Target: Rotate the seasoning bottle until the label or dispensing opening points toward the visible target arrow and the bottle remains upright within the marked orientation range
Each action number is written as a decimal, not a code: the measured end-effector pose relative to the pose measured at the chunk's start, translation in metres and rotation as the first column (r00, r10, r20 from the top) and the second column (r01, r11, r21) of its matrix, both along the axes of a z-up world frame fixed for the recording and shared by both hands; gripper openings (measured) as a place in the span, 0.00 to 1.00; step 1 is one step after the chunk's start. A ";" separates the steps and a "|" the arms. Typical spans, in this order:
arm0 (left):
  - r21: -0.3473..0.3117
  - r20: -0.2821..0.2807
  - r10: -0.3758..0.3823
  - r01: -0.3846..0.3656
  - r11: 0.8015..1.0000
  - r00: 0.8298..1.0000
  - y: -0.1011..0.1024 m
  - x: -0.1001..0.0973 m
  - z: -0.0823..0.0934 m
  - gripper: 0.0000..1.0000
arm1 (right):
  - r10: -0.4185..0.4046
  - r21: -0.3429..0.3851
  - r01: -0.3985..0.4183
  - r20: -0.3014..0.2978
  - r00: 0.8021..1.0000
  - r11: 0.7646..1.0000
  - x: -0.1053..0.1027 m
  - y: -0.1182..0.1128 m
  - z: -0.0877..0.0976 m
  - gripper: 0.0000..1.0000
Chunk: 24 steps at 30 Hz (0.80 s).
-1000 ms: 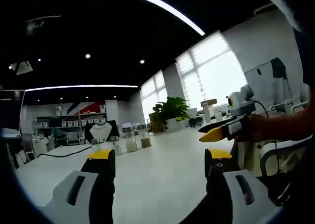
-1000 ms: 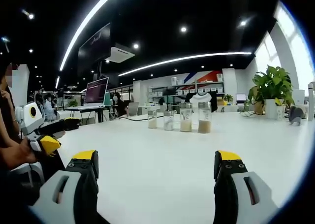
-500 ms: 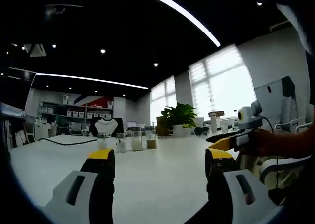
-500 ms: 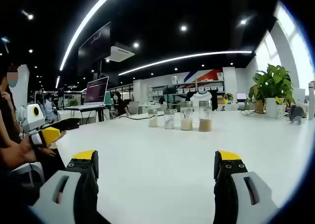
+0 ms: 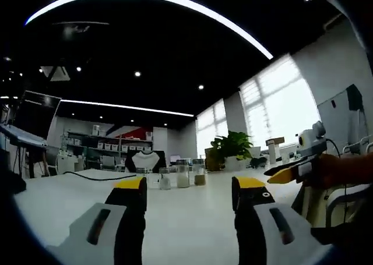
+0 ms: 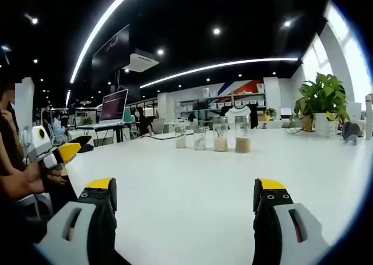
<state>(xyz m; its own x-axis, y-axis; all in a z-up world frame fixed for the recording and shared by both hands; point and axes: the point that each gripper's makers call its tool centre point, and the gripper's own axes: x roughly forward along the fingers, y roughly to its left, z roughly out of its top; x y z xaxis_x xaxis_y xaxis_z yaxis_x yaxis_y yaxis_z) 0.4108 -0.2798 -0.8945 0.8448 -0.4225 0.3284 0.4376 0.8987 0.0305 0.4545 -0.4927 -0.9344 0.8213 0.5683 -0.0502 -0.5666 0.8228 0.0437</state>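
Several clear seasoning bottles (image 6: 220, 135) with pale or brown contents stand upright in a row, far out on the white table (image 6: 186, 177). In the left gripper view the same bottles (image 5: 182, 175) sit small between my jaws. My left gripper (image 5: 189, 186) is open and holds nothing, well short of the row. My right gripper (image 6: 185, 186) is open too and just as far back. The left gripper (image 6: 64, 153) enters the right gripper view at the left, held by a hand. The right gripper (image 5: 291, 173) enters the left gripper view from the right.
A potted plant (image 6: 322, 102) stands at the table's far right by the windows. A laptop on a stand (image 6: 113, 110) and seated people are at the back left. A black cable (image 5: 87, 176) lies across the far table. A white-shirted bust (image 5: 145, 160) stands behind the bottles.
The left gripper's camera has swung so the bottle row now sits between its jaws. In the right gripper view the left gripper has lifted slightly. The bottles have not moved.
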 end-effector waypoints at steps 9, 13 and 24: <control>-0.012 -0.160 -0.006 0.004 1.000 0.987 0.005 0.013 -0.018 0.88 | 0.009 -0.003 -0.009 0.000 1.000 1.000 -0.001 0.002 0.001 0.99; 0.012 -0.188 -0.012 0.014 1.000 0.982 0.004 0.017 -0.021 0.89 | 0.015 0.001 -0.015 0.018 1.000 1.000 -0.002 0.001 0.005 0.99; 0.070 -0.251 -0.024 0.043 0.997 0.968 -0.002 0.052 -0.011 1.00 | 0.050 0.002 -0.050 0.072 0.996 0.999 -0.004 0.002 0.011 0.99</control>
<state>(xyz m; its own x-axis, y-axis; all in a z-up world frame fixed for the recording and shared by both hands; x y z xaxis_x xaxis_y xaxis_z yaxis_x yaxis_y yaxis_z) 0.4623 -0.2817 -0.9059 0.8808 -0.4674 0.0755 0.4699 0.8826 -0.0178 0.4501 -0.4907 -0.9237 0.7931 0.6089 0.0103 -0.6090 0.7932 0.0047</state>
